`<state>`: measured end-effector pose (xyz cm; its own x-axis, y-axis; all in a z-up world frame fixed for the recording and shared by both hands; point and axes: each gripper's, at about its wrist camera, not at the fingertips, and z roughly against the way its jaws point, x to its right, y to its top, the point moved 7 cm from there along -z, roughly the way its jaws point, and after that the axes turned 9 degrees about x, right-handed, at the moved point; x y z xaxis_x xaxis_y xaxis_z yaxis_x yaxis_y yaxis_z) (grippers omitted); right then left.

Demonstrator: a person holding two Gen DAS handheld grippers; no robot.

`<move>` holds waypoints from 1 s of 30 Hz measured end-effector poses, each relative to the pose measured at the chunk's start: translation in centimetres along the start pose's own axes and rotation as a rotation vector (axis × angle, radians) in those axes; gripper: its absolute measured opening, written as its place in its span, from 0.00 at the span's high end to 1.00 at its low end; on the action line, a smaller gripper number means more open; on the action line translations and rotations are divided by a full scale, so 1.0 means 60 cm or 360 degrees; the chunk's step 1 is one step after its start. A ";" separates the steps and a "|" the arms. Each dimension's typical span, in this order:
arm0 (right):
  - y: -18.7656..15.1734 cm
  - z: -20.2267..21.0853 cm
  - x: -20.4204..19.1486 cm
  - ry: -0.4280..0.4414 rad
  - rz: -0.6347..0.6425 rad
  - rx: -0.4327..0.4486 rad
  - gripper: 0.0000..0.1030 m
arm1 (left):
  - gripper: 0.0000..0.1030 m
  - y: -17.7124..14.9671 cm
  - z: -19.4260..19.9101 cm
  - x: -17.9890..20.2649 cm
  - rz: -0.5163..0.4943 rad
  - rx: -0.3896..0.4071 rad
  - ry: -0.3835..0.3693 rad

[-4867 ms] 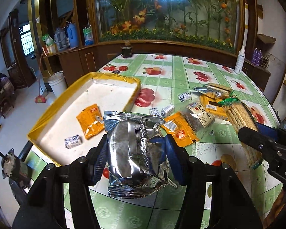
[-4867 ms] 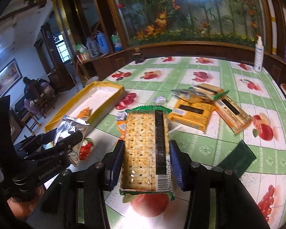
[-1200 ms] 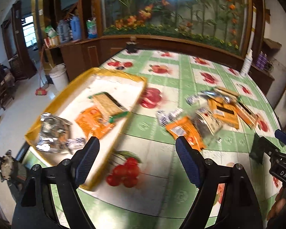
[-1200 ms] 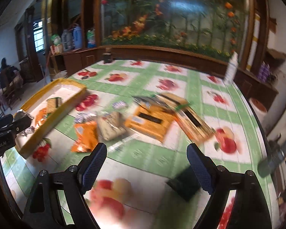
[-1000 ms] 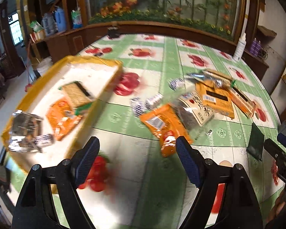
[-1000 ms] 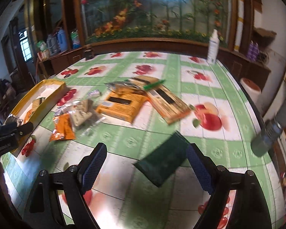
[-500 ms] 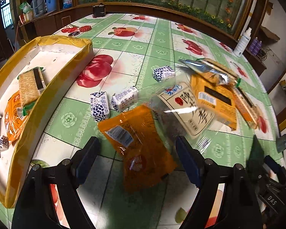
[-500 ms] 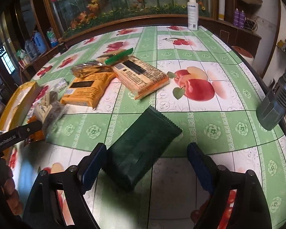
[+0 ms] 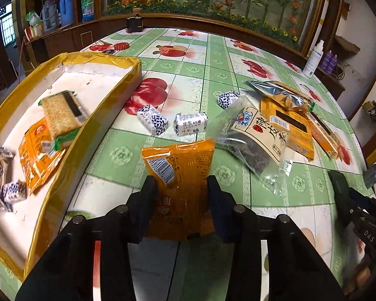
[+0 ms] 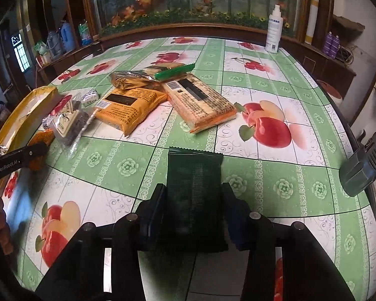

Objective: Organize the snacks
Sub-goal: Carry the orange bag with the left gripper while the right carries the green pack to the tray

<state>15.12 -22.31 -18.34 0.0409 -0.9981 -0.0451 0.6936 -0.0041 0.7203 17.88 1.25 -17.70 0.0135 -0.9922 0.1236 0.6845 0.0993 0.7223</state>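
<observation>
Both grippers just clamped down, each with its own snack lined up lengthwise between the fingers

The left gripper (image 9: pixel 179 190) has just closed its fingers on the crinkly orange foil snack packet (image 9: pixel 180 175), long axis running straight out ahead, near the front edge of the surface (image 9: pixel 195 57) right beside the yellow-rimmed tray (image 9: pixel 92 128) on its left. The right gripper (image 10: pixel 194 200) has just closed on the flat dark green pouch (image 10: pixel 194 175), same lengthwise layout, much farther from that tray.
</observation>
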 end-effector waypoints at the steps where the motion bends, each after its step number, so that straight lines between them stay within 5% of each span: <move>1: -0.002 0.003 -0.004 0.0014 -0.0001 0.0000 0.56 | 0.69 -0.002 0.010 0.001 -0.0003 0.0016 -0.0009; 16: 0.011 0.069 -0.130 0.0310 0.0085 0.0100 0.56 | 0.77 -0.004 0.122 -0.009 0.0000 0.0170 -0.0093; 30: 0.011 0.091 -0.215 0.0441 0.0184 0.0119 0.56 | 0.78 0.008 0.167 -0.057 0.0060 0.0291 -0.0027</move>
<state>11.12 -9.74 -13.50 0.3181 -0.9378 -0.1394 0.6185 0.0939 0.7801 10.85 5.43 -10.97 0.0233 -0.9863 0.1636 0.5400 0.1502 0.8282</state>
